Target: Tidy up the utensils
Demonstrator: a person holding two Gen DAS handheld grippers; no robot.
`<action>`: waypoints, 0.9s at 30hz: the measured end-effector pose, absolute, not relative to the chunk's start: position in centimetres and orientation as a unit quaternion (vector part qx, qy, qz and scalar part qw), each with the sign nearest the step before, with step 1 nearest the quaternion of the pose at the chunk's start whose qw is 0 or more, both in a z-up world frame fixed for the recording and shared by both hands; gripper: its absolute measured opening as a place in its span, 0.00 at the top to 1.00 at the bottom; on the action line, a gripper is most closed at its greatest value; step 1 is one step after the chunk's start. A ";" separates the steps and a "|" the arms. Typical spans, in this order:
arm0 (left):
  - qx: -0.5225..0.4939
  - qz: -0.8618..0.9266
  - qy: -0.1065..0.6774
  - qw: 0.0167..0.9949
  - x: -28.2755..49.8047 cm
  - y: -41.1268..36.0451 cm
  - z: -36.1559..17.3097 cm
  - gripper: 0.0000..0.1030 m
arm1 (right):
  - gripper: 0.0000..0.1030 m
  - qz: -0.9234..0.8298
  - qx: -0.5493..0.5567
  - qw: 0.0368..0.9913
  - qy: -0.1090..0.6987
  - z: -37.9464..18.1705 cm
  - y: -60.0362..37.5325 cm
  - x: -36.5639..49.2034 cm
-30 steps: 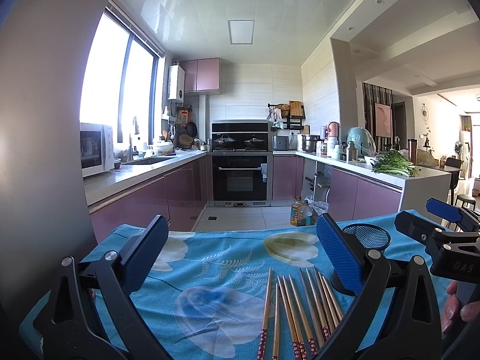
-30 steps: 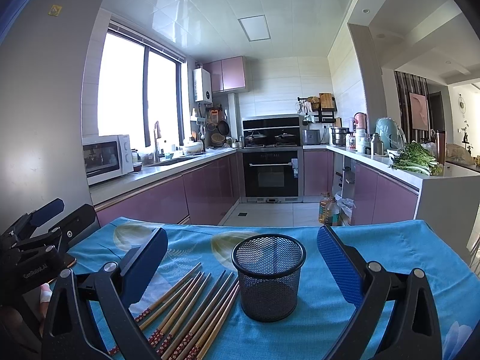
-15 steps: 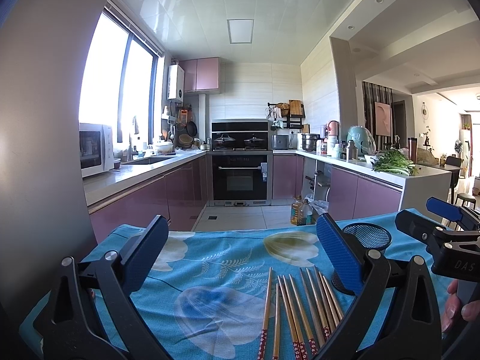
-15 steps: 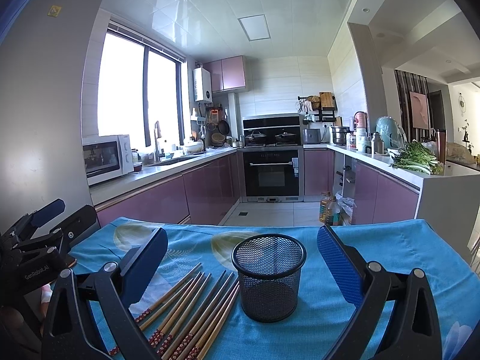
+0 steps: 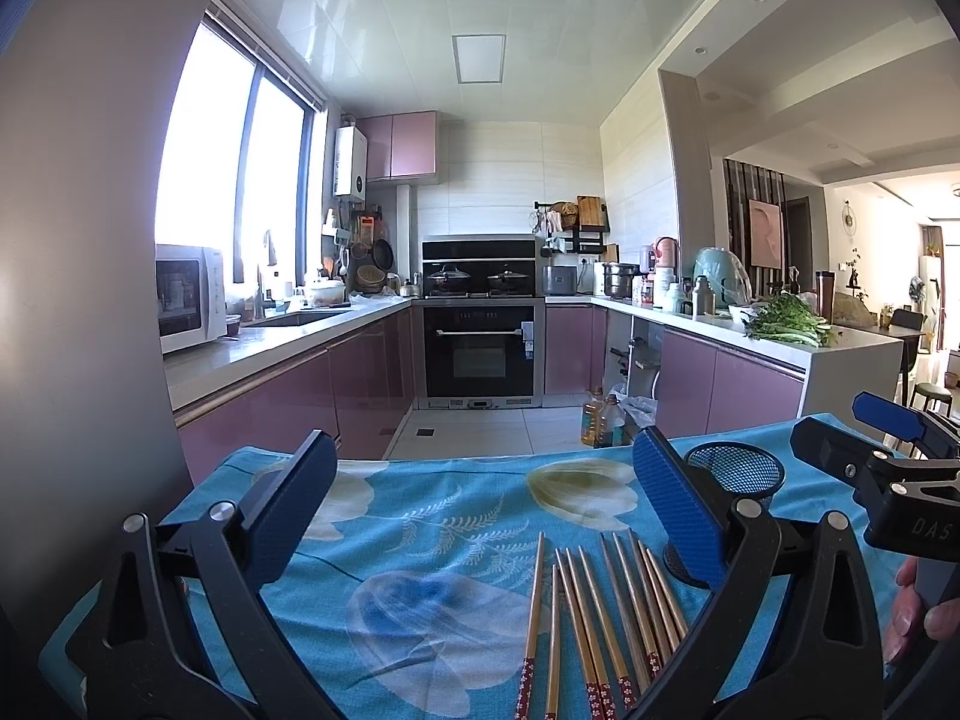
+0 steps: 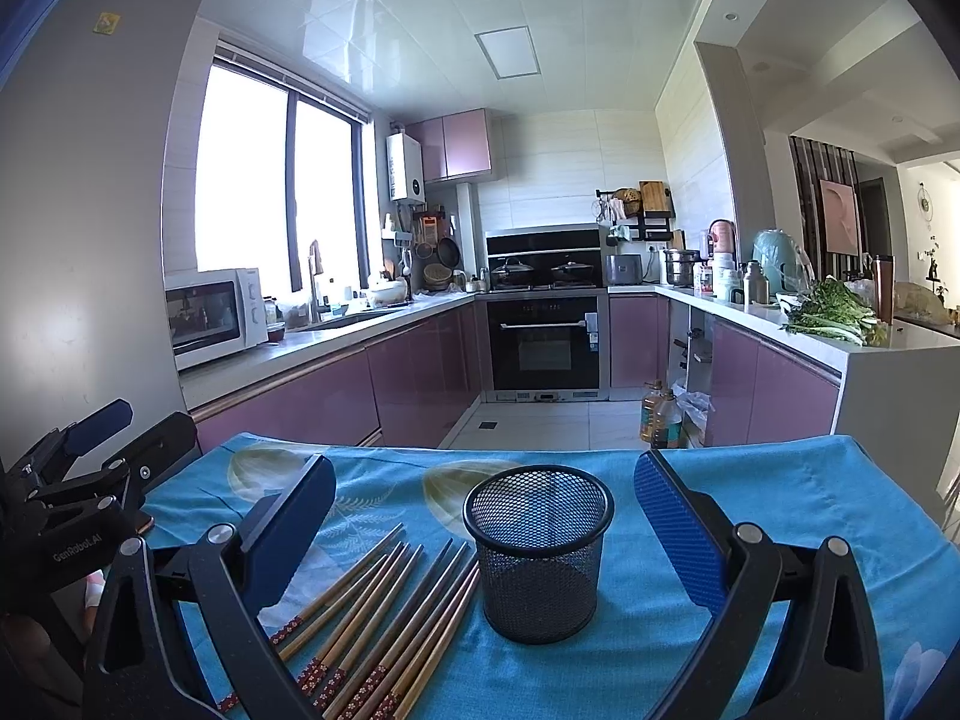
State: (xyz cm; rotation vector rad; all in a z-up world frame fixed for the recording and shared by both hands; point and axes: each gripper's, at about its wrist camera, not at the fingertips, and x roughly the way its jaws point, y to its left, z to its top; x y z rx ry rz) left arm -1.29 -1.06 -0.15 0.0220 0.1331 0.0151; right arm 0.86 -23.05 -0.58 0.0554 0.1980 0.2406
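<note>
Left gripper (image 5: 483,504): fingers wide apart, holding nothing, raised over the surface (image 5: 420,516). Right gripper (image 6: 486,516): fingers likewise wide, empty.

Chopsticks (image 5: 600,612): loose row flat on the blue floral cloth, just below and right of the left fingers, long axes running away from them, patterned ends nearest. Left gripper judged nearer.

Mesh cup (image 6: 538,546): upright, empty, between the right fingers' line, just right of the chopsticks.

Purple cabinets (image 6: 312,402), bright window (image 6: 276,180), oven (image 6: 545,348)
</note>
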 end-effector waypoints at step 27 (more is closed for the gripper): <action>0.063 -0.079 0.346 0.933 8.9 -0.5 -8.6 0.30 | 0.41 0.170 -0.023 0.913 0.371 -9.0 -19.5 6.6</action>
